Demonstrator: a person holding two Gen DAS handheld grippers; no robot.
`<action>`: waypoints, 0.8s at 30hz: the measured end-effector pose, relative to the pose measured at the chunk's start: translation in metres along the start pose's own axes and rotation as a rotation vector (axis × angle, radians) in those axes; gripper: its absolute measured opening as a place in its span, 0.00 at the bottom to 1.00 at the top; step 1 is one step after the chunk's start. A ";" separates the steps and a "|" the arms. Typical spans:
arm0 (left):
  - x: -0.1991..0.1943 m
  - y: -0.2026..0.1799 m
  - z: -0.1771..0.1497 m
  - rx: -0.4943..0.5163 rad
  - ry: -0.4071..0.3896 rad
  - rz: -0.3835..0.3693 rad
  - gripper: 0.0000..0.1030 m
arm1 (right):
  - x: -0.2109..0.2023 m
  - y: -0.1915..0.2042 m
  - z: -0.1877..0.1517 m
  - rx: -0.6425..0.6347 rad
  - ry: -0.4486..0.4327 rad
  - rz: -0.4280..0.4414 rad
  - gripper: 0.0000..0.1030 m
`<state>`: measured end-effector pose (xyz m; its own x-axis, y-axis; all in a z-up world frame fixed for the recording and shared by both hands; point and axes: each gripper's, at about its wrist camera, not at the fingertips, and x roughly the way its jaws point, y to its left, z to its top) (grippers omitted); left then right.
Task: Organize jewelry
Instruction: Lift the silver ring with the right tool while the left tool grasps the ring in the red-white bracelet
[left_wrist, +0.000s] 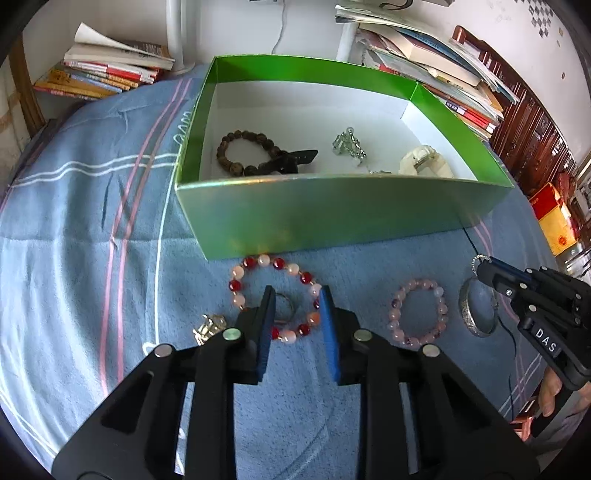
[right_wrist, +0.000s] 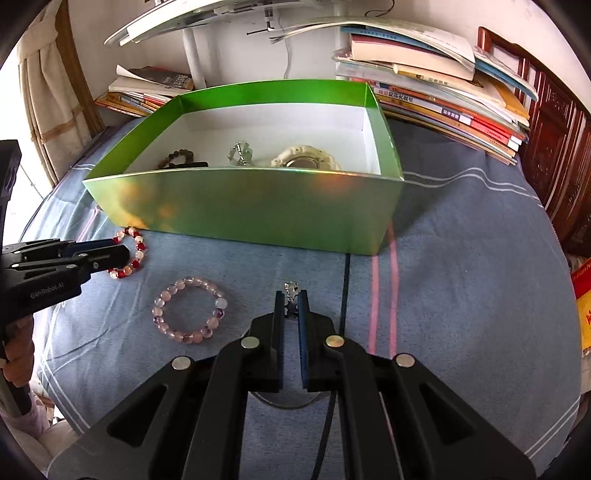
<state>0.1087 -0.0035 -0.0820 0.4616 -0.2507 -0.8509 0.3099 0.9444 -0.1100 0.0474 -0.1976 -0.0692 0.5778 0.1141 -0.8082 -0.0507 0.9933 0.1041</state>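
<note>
Both grippers tilted down (over cloth)

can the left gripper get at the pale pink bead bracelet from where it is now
Probably yes. The pale pink bead bracelet lies flat on the blue cloth, uncovered, just beside the left gripper, which sits over the red and white bracelet. Nothing lies between them; the right gripper works just beyond it.
</note>
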 end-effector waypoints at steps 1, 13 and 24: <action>0.002 0.000 0.000 0.004 0.007 0.017 0.24 | 0.001 0.001 0.000 -0.001 0.002 0.001 0.07; 0.009 0.004 -0.001 0.010 0.025 0.053 0.06 | 0.005 0.001 0.003 -0.002 0.002 0.006 0.07; -0.018 0.004 -0.005 0.010 -0.033 0.036 0.06 | -0.002 0.007 0.004 -0.011 -0.009 0.004 0.06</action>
<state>0.0976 0.0054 -0.0696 0.5002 -0.2234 -0.8366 0.3006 0.9508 -0.0742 0.0491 -0.1908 -0.0650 0.5853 0.1175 -0.8023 -0.0618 0.9930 0.1003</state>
